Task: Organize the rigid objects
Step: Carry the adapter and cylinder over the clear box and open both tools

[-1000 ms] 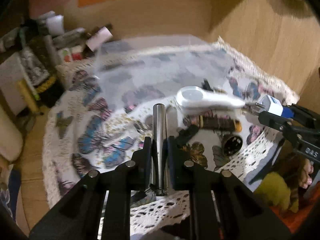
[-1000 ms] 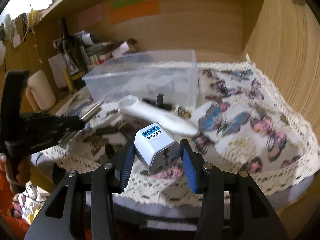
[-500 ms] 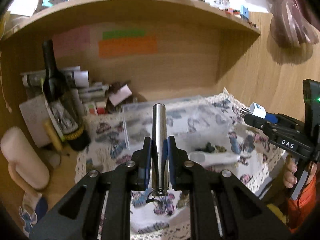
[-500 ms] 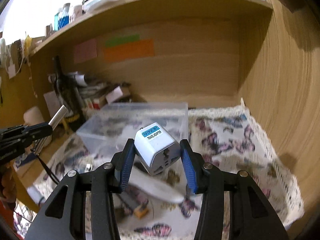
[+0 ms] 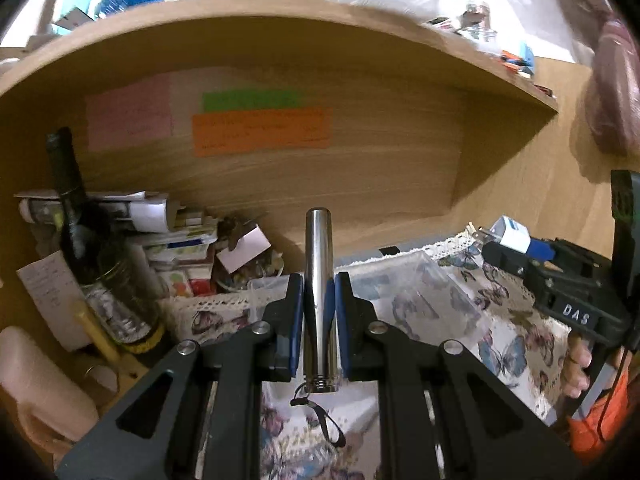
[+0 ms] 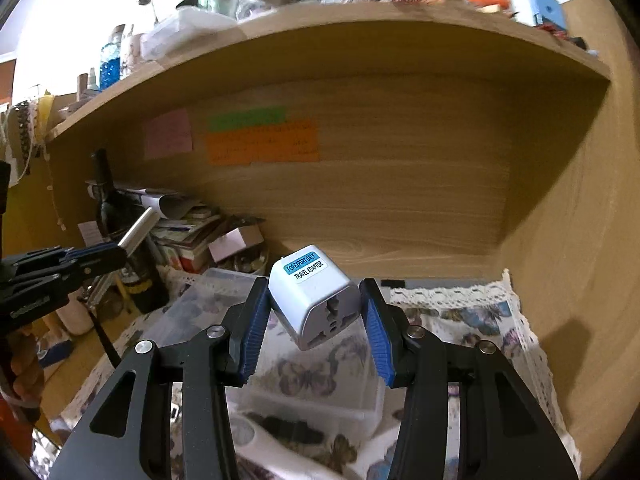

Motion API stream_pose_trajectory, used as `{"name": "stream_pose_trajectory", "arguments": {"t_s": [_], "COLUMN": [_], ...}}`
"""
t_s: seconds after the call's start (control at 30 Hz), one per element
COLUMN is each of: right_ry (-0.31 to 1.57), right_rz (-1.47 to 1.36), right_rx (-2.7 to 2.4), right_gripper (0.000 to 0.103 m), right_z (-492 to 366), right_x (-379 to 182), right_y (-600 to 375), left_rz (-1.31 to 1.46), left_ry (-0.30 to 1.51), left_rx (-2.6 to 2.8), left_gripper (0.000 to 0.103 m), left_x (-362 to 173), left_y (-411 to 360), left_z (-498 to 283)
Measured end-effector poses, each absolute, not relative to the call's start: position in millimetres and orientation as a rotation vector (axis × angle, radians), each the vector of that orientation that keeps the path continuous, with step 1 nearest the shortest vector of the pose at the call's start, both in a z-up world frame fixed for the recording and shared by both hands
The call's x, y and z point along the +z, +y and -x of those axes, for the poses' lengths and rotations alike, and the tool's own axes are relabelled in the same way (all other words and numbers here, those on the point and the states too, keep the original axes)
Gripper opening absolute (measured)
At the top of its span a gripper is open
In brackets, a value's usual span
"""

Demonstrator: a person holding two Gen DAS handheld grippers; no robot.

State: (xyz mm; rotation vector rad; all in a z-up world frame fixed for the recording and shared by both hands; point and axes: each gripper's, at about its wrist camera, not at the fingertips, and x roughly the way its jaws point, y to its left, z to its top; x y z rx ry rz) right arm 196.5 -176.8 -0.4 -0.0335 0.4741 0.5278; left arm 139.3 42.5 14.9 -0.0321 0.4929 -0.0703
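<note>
My left gripper (image 5: 319,308) is shut on a shiny metal cylinder (image 5: 319,280) that stands upright between the blue pads, with a thin black cord hanging from its lower end. My right gripper (image 6: 316,312) is shut on a white travel adaptor (image 6: 314,296) with a blue label. Both are held high above a clear plastic box (image 5: 416,300) on the butterfly tablecloth (image 5: 516,344); the box also shows under the right gripper (image 6: 320,404). The adaptor shows in the left wrist view (image 5: 512,236), the cylinder in the right wrist view (image 6: 138,228).
A dark wine bottle (image 5: 92,264), stacked papers and small boxes (image 5: 176,236) crowd the back left. A wooden back wall with coloured notes (image 5: 260,132) and a wooden side wall (image 6: 580,240) close in the alcove. Small dark items (image 6: 288,428) lie near the box.
Both grippers have risen from the tablecloth and tilted up toward the shelf, each keeping its object. The box and cloth now sit lower in both views.
</note>
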Motion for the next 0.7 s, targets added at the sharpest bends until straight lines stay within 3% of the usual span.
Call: {"name": "stream_pose_trajectory", "arguments": {"t_s": [0.7], "right_ry": [0.798], "right_rz": [0.158], "right_rx": [0.584], "right_gripper": [0.042], "right_z": [-264.4], "right_x": [-89.6], "right_y": [-122.8], "left_rz": [0.014], "left_ry": [0.794], "left_rx": [-0.112], "left_gripper": [0.015], "left_x": [-74.3], "left_y": [25.9], "left_z": [-223.8]}}
